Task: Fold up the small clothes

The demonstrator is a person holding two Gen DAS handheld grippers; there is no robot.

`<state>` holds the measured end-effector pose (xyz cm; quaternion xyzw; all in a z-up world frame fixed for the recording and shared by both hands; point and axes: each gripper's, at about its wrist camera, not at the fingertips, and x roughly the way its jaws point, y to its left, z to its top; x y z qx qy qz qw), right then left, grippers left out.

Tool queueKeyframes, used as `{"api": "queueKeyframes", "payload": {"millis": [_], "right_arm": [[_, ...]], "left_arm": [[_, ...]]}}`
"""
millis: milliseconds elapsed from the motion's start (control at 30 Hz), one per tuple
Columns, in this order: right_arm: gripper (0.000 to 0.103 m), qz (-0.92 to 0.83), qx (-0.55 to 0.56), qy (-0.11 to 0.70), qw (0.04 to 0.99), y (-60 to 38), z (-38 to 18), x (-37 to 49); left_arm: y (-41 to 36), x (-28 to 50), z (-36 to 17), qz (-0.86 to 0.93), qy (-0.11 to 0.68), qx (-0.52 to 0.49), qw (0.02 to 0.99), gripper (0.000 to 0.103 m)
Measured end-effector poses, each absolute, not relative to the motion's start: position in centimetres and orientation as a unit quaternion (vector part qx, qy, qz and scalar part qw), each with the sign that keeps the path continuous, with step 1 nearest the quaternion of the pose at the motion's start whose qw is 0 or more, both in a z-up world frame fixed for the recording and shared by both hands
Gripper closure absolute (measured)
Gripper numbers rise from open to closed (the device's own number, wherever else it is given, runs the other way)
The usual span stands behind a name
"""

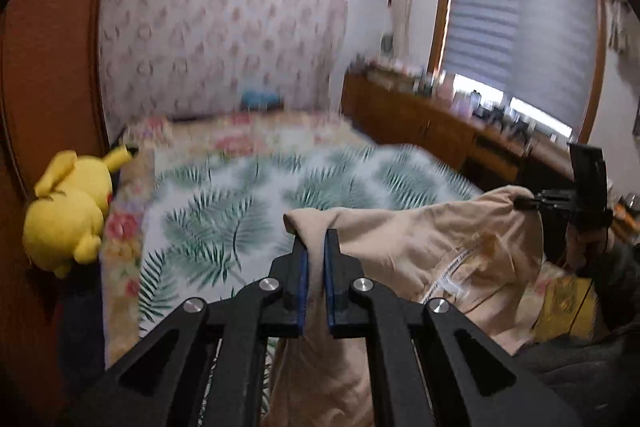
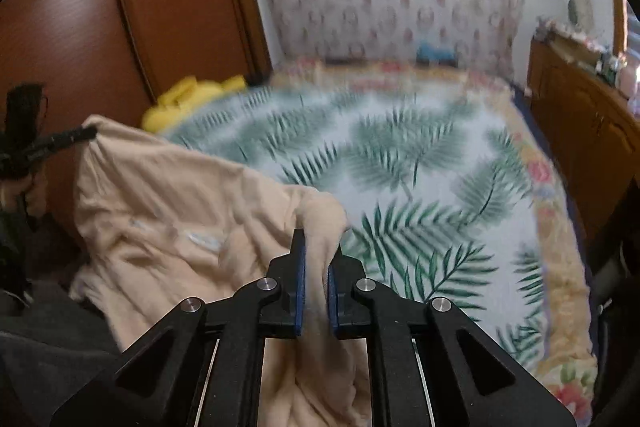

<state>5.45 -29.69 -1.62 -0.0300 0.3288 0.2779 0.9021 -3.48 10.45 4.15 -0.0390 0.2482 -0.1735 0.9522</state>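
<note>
A beige garment (image 1: 420, 251) hangs in the air between my two grippers, above a bed with a palm-leaf sheet (image 1: 224, 203). My left gripper (image 1: 315, 239) is shut on one corner of the cloth, which bunches between its blue pads. In the right wrist view the same beige garment (image 2: 180, 211) stretches to the left, and my right gripper (image 2: 318, 243) is shut on its other corner. The right gripper (image 1: 524, 203) also shows at the far right of the left wrist view, pinching the cloth. The left gripper (image 2: 86, 133) shows at the left edge of the right wrist view.
A yellow plush toy (image 1: 68, 211) lies at the bed's left edge against a wooden wardrobe (image 1: 48, 67). A long wooden cabinet (image 1: 440, 123) crowded with small items runs along the right, under a window with blinds (image 1: 520, 27). A blue object (image 1: 260, 99) sits at the headboard.
</note>
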Motion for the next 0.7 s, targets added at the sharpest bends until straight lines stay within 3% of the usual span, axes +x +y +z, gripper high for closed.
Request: {"api": "queueKeyframes", "payload": {"millis": [467,700], "right_arm": [[0.097,0.309,-0.037,0.189,0.931,-30.7,15.3,-2.6],[0.097,0.293,-0.058,0.104,0.949,-30.5,23.1,-5.5]], "left_arm": [[10.9,-10.6,16.8,-0.19,0.107,-0.004,0.976,0.099],[11.6,-10.6,22.6,-0.164,0.047,0.017,0.985,0.099]]}}
